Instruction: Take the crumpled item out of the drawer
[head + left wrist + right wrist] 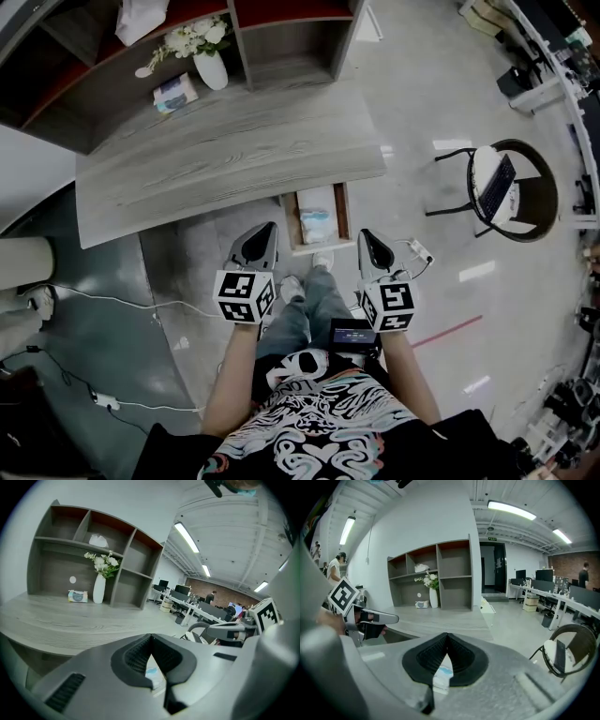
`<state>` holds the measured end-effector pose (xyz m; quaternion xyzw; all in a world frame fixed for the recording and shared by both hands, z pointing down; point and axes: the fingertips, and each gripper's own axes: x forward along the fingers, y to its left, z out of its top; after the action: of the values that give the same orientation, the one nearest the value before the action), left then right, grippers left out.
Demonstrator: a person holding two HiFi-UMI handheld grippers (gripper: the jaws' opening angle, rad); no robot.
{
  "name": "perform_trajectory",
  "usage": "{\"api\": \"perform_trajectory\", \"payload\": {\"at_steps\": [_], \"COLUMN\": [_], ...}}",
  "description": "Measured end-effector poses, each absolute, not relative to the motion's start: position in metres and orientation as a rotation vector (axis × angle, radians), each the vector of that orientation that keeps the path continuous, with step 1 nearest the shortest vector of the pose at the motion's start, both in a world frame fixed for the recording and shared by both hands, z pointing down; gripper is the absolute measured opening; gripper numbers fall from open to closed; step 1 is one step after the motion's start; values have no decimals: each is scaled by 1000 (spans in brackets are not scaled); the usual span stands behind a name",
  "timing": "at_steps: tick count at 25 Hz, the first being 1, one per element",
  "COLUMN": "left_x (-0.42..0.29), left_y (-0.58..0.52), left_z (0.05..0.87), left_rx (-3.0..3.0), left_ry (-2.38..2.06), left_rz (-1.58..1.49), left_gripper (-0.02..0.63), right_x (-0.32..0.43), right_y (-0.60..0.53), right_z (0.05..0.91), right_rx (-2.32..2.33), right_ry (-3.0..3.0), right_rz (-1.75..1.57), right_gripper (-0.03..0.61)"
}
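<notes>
A small drawer (343, 217) stands pulled out from under the front edge of the grey wooden desk (225, 150). Inside it lies a crumpled white and light-blue item (317, 223). My left gripper (266, 234) hovers just left of the drawer and my right gripper (367, 238) just right of it, both above floor level and apart from the item. In the left gripper view the left gripper (151, 638) is shut, tips touching, with the item (152, 672) showing below through the gap. The right gripper (447, 637) is likewise shut and empty, the item (442, 674) visible beneath it.
On the desk's back stands a shelf unit with a white vase of flowers (211, 67) and a tissue box (175, 93). A round chair holding a laptop (511, 187) is at the right. Cables (103, 300) trail over the floor at the left. My legs are below the drawer.
</notes>
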<state>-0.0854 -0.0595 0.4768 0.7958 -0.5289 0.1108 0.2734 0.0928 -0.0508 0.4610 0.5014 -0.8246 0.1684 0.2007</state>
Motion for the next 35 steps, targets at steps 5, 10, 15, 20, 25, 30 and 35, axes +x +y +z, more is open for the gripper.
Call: {"api": "perform_trajectory", "payload": {"at_steps": [5, 10, 15, 20, 25, 30, 35], "left_x": [-88, -86, -82, -79, -76, -74, -76], "left_y": [-62, -65, -66, -64, -63, -65, -62], "left_z": [492, 513, 537, 557, 580, 604, 625], "left_rx": [2095, 2091, 2058, 2026, 1995, 1970, 1957], "left_ry": [-1440, -1477, -1451, -1428, -1391, -1372, -1343], "left_rz": [335, 419, 447, 465, 494, 522, 559], "left_gripper": [0, 0, 0, 0, 0, 0, 2], "right_x": [92, 93, 92, 86, 75, 73, 66], "right_y": [-57, -61, -61, -62, -66, -68, -65], "right_z": [481, 509, 534, 555, 572, 596, 626], "right_rx": [1318, 1255, 1194, 1119, 1052, 1004, 921], "right_ry": [-2281, -2257, -2233, -2217, -2207, -2184, -2146], "right_rz": [473, 505, 529, 525, 544, 554, 565], "right_gripper": [5, 5, 5, 5, 5, 5, 9]}}
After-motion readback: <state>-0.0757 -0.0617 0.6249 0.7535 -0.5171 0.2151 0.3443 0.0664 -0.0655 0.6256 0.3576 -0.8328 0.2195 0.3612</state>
